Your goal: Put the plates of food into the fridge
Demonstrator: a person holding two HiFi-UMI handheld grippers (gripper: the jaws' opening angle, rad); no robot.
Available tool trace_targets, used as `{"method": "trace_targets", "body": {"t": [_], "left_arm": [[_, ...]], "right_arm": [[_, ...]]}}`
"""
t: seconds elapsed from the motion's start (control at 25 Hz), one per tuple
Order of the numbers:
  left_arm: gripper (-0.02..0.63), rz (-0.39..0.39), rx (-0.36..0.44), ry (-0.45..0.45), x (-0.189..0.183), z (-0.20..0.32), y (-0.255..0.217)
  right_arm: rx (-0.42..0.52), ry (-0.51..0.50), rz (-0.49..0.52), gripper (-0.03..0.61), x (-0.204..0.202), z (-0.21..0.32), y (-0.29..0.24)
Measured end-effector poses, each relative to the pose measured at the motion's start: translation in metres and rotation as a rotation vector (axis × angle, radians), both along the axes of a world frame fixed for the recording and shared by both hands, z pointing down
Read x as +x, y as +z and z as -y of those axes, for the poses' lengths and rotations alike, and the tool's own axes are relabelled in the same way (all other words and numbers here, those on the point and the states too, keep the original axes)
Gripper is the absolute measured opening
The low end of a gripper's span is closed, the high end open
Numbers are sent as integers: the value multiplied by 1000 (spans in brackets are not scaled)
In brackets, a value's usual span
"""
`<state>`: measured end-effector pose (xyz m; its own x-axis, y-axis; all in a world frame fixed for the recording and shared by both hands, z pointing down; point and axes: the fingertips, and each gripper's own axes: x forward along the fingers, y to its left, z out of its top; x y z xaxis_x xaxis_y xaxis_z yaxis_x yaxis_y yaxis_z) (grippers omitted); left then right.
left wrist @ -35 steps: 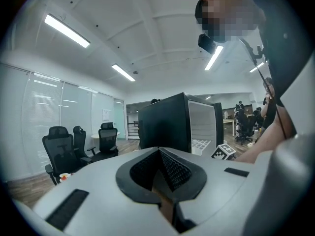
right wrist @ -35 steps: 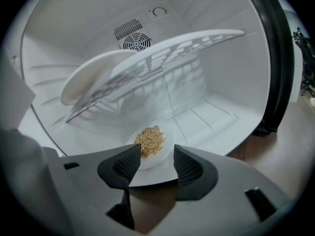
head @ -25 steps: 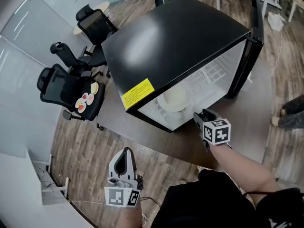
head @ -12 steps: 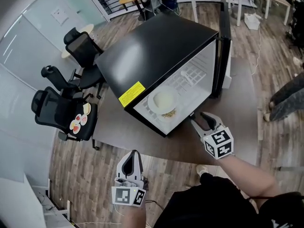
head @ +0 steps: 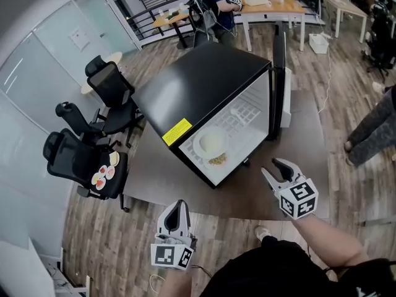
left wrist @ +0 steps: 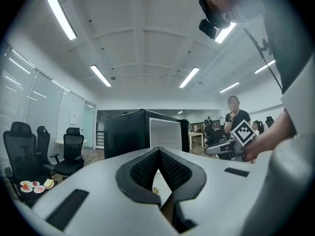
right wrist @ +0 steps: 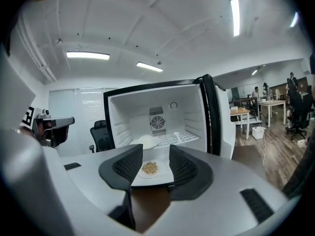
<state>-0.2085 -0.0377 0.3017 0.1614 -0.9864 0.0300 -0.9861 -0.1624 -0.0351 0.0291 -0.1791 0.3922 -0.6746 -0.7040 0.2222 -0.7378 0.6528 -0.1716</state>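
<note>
To the left of the black box-shaped fridge (head: 198,88) and well apart from it, a black office chair (head: 77,159) carries a white plate of red and white food pieces (head: 103,176) on its seat. The left gripper (head: 178,204) hangs in front of the fridge and below its left corner, off the near edge of the brown table (head: 297,135) and over the wooden floor; its jaws are pressed together at the tips, with nothing between them.

The fridge stands on the table with its black door (head: 278,73) swung wide to the right, so the white inside is fully open to the front. On its wire shelf sits a white bowl-like dish (head: 211,143); under that, on the fridge floor near the front lip, lies a white round plate with brown crumbly food (head: 216,159).

A strip of bare table runs in front of the opening. The right gripper (head: 278,171) hovers over that strip, in front of the fridge's right corner, its jaws spread apart and empty, clear of the fridge lip.
</note>
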Motion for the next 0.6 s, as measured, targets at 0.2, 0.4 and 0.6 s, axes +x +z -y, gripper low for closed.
{"method": "trace_targets", "body": {"t": [0.2, 0.4, 0.6], "left_arm": [[3, 6, 17, 1, 1, -7, -9], [3, 7, 18, -4, -2, -18, -11], [3, 8, 17, -14, -5, -26, -10]], "right_arm": [[57, 48, -11, 71, 19, -7, -17], [88, 67, -27, 9, 26, -15, -24], [107, 70, -38, 9, 28, -20, -25]]}}
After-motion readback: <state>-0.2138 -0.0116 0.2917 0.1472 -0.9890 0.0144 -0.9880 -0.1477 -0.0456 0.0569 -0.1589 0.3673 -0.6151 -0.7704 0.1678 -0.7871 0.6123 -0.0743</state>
